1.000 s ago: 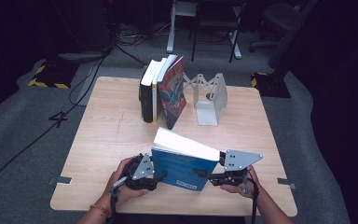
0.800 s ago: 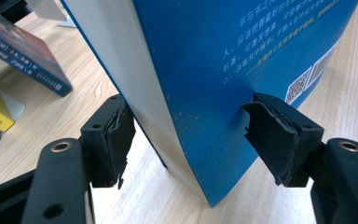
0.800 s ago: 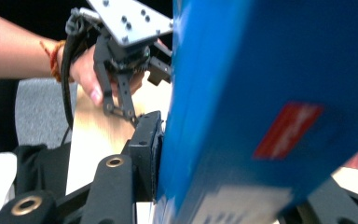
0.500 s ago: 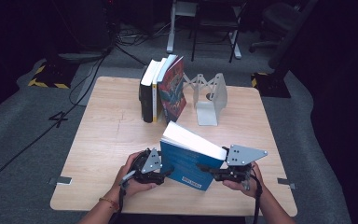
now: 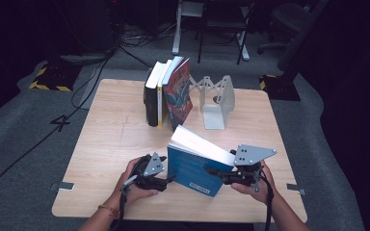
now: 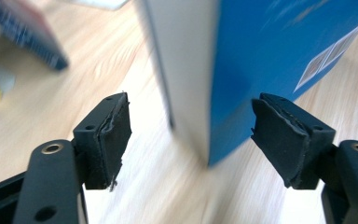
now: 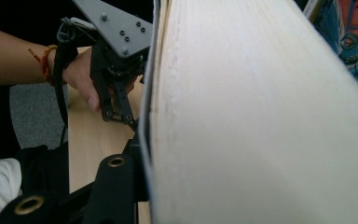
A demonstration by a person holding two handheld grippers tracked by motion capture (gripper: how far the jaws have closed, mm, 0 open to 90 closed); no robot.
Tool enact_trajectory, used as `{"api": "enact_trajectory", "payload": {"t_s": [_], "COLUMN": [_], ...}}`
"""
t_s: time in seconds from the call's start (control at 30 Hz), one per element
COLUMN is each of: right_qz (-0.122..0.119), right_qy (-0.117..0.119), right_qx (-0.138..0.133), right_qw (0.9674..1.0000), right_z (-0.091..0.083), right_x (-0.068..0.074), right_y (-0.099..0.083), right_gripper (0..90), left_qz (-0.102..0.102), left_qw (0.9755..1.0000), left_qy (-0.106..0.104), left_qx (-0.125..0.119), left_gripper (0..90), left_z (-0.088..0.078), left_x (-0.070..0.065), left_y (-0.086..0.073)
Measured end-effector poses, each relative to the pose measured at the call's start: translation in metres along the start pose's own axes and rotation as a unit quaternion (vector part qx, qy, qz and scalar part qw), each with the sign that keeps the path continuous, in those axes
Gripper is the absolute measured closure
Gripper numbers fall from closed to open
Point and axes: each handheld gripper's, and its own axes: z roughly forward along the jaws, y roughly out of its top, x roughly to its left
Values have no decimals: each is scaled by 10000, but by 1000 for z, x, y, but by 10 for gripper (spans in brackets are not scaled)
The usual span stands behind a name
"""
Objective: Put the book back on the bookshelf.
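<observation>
left jaws spread wide, just been opening, pads clear of the blue book (image 6: 261, 56) on both sides; book's lower corner sits between them but unpinched. right jaws clamped on the book's far edge, one jaw flat against the cover beside the page block (image 7: 261, 116); other jaw hidden behind the pages.

left gripper (image 5: 166, 179) low on the desk (image 5: 111, 139) near the front edge, apparently there to steady or re-grab the bottom corner while the other side carries the load. right gripper (image 5: 217, 172) holding level from the right, likely so the book can be stood up and walked back to the row.

blue book (image 5: 192, 168) at front centre of desk, between both hands, up on its lower edge, tipped, not flat. cover faces the person, white page edge (image 5: 200, 144) faces up and away. long axis runs roughly left-right across the desk, rising slightly toward the left end in the high view. cannot tell if the lower corner touches the wood.

upright books (image 5: 166, 94) leaning at the back, white bookend (image 5: 217, 103) just right of them with a gap, probably the slot for this one.
</observation>
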Motion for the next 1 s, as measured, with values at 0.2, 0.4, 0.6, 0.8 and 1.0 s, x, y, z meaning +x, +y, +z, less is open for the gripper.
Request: {"api": "enact_trajectory", "payload": {"t_s": [0.2, 0.4, 0.6, 0.8, 1.0], "right_qz": [28, 31, 34, 46, 94], "right_qy": [22, 34, 18, 73, 68], "right_qx": [82, 120, 90, 75, 94], "right_qw": [10000, 9999, 10000, 9999, 9999], "right_z": [0, 0, 0, 0, 0], "right_x": [0, 2, 3, 2, 1], "right_y": [2, 3, 3, 3, 3], "right_gripper": [580, 590, 602, 610, 614], "left_qz": [-351, -606, -666, -713, -764], "left_qw": [9988, 9964, 9939, 9941, 9939], "left_qy": [123, 207, 343, 303, 241], "left_qx": [319, 561, 807, 754, 764], "left_gripper": [263, 238, 223, 216, 206], "left_z": [-19, -34, -38, -38, -37], "left_x": [8, 8, 5, 5, 7], "left_y": [-26, -49, -61, -65, -65]}}
